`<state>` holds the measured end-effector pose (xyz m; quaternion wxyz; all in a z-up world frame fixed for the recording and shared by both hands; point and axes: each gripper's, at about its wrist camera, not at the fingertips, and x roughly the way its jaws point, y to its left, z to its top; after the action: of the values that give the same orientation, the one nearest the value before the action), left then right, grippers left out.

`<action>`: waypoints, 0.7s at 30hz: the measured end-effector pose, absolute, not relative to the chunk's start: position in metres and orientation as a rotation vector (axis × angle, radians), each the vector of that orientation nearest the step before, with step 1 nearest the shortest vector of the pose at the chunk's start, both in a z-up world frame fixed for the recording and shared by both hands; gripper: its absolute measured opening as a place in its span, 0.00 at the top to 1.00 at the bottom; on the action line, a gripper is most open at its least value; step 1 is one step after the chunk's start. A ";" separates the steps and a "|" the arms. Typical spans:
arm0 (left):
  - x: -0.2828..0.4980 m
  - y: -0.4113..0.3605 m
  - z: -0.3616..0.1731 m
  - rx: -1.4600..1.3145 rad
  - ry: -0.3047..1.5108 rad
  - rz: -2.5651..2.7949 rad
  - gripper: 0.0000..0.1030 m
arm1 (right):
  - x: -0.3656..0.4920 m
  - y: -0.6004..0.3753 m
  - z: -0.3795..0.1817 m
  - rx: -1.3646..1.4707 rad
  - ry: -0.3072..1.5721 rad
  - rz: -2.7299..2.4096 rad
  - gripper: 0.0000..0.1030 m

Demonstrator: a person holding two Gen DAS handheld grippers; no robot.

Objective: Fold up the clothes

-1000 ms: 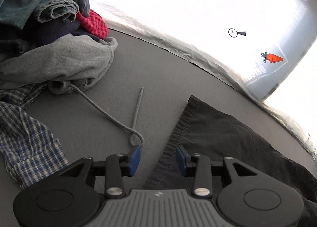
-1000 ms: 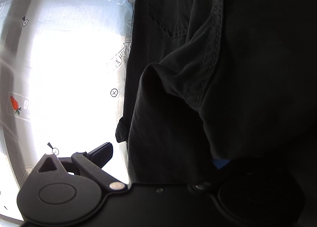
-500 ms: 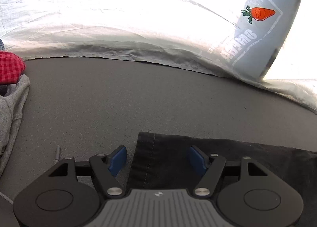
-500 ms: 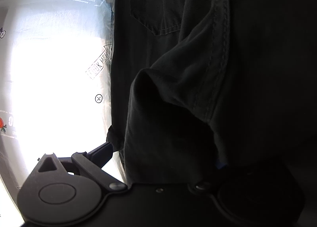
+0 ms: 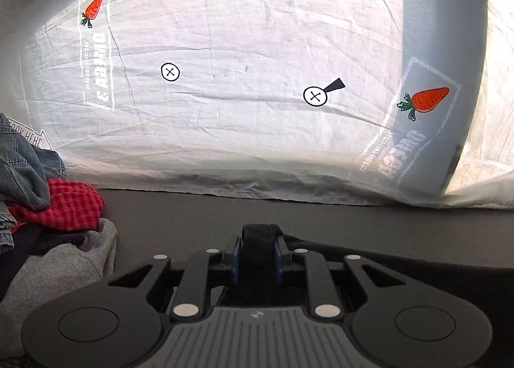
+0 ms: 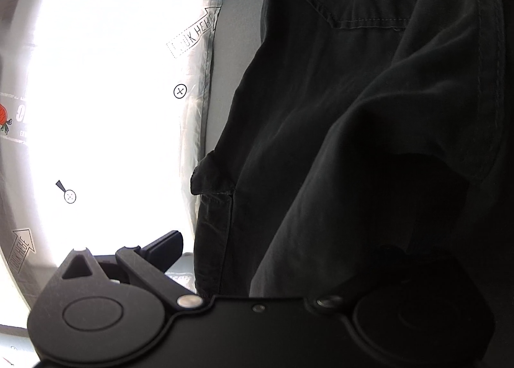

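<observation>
The left tongs (image 5: 257,257) are clamped on a fold of the black cotton garment (image 5: 401,268) above the grey tabletop (image 5: 192,210). The same garment (image 6: 353,111) hides one finger of the right tongs (image 6: 257,258), so their state cannot be told.

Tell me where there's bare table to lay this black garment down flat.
The free patch is the dark grey tabletop ahead of the left gripper, running between the white printed backdrop sheet and the black garment it grips. The left side is crowded: a laundry pile with a red checked cloth and grey sweatshirt.
</observation>
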<state>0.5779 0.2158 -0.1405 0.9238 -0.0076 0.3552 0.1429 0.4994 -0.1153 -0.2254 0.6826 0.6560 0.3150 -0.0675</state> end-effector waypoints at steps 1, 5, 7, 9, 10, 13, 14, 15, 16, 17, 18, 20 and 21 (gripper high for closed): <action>0.583 0.221 -0.148 -0.028 0.773 0.314 0.73 | 0.500 -0.108 -0.227 1.461 0.719 -0.161 0.00; 0.570 0.232 -0.152 -0.108 0.840 0.371 0.74 | 0.497 -0.085 -0.224 1.427 0.787 -0.155 0.00; 0.545 0.227 -0.141 -0.158 0.815 0.368 0.66 | 0.490 -0.077 -0.219 1.415 0.771 -0.145 0.00; 0.522 0.211 -0.133 -0.200 0.813 0.342 0.57 | 0.480 -0.070 -0.215 1.415 0.749 -0.146 0.00; 0.511 0.200 -0.130 -0.209 0.819 0.321 0.55 | 0.476 -0.068 -0.214 1.416 0.747 -0.150 0.00; 0.480 0.155 -0.128 -0.177 0.860 0.243 0.50 | 0.465 -0.059 -0.207 1.379 0.745 -0.156 0.00; 0.470 0.138 -0.131 -0.160 0.881 0.222 0.49 | 0.461 -0.055 -0.201 1.343 0.746 -0.156 0.00; 0.461 0.122 -0.133 -0.147 0.904 0.203 0.48 | 0.458 -0.052 -0.194 1.291 0.745 -0.159 0.00; 0.455 0.108 -0.134 -0.144 0.928 0.184 0.48 | 0.454 -0.046 -0.183 1.217 0.741 -0.164 0.00; 0.449 0.096 -0.135 -0.144 0.949 0.161 0.48 | 0.451 -0.041 -0.173 1.145 0.738 -0.168 0.00; 0.443 0.086 -0.135 -0.137 0.960 0.139 0.48 | 0.450 -0.038 -0.166 1.081 0.736 -0.172 0.00; 0.433 0.064 -0.134 -0.103 0.968 0.098 0.46 | 0.448 -0.032 -0.149 0.923 0.734 -0.178 0.00; 0.428 0.053 -0.134 -0.086 0.971 0.078 0.42 | 0.448 -0.029 -0.142 0.848 0.738 -0.179 0.00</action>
<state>0.4277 0.0533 -0.1340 0.8828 -0.0414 0.4664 0.0374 0.4480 -0.0285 -0.1420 0.8424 0.4013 0.3494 -0.0847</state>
